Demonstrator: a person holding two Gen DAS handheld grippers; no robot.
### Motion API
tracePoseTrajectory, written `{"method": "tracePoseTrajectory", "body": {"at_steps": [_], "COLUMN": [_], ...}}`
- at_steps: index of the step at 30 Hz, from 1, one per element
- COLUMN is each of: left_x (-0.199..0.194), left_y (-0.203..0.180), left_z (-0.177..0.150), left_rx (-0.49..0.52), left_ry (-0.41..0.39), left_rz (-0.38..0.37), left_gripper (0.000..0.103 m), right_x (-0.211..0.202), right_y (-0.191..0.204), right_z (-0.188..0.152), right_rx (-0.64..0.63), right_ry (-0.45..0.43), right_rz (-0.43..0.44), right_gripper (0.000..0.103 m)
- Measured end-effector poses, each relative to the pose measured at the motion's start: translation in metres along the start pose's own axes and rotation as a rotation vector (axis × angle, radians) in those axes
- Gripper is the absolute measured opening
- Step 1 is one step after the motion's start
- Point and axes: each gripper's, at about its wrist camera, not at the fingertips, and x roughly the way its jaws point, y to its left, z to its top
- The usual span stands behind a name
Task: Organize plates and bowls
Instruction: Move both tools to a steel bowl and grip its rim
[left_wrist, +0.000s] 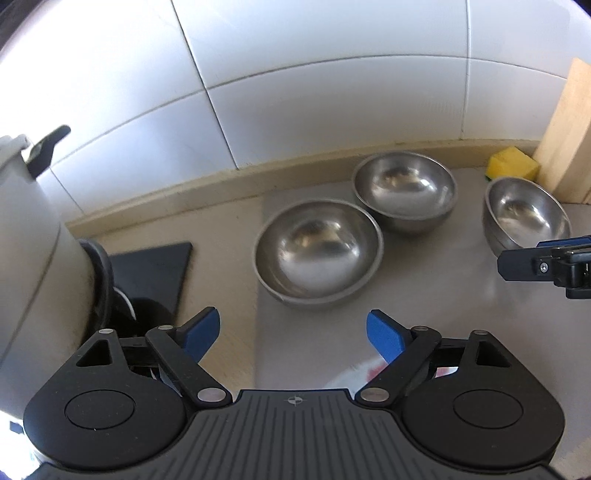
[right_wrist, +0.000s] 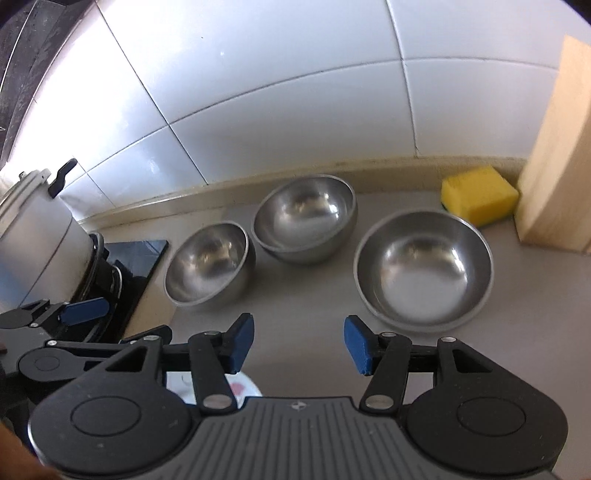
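Three steel bowls stand on a grey mat. In the left wrist view they are a near-left bowl (left_wrist: 317, 251), a back bowl (left_wrist: 404, 192) and a right bowl (left_wrist: 526, 216). In the right wrist view they are the left bowl (right_wrist: 210, 264), the back bowl (right_wrist: 304, 218), which looks like two nested, and the right bowl (right_wrist: 423, 271). My left gripper (left_wrist: 293, 332) is open and empty, short of the near-left bowl. My right gripper (right_wrist: 299, 345) is open and empty, short of the bowls. A white plate (right_wrist: 243, 389) with red marks lies partly hidden under the grippers.
A white pot (left_wrist: 29, 236) with a black handle stands at the left on a black stove (left_wrist: 155, 273). A yellow sponge (right_wrist: 478, 194) and a wooden block (right_wrist: 557, 155) stand at the back right. A white tiled wall (left_wrist: 295, 92) runs behind.
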Motion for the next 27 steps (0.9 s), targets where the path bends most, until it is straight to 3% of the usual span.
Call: {"method": "tracePoseTrajectory", "body": {"at_steps": [12,27], "left_x": [0.049,0.112], "left_y": [0.039,0.055], "left_z": [0.046,0.041], "left_rx": [-0.044,-0.103], "left_ry": [0.029,0.118], "left_rz": [-0.017,-0.116], "left_gripper": [0.087,0.083], "right_x": [0.053,0.123], "right_y": [0.024,0.034], "right_z": [0.049,0.042], "right_rx": [0.016,0.069], "right_ry": [0.052,0.187], "right_rz": [-0.014,-0.001], "right_gripper": [0.037,0.037]}}
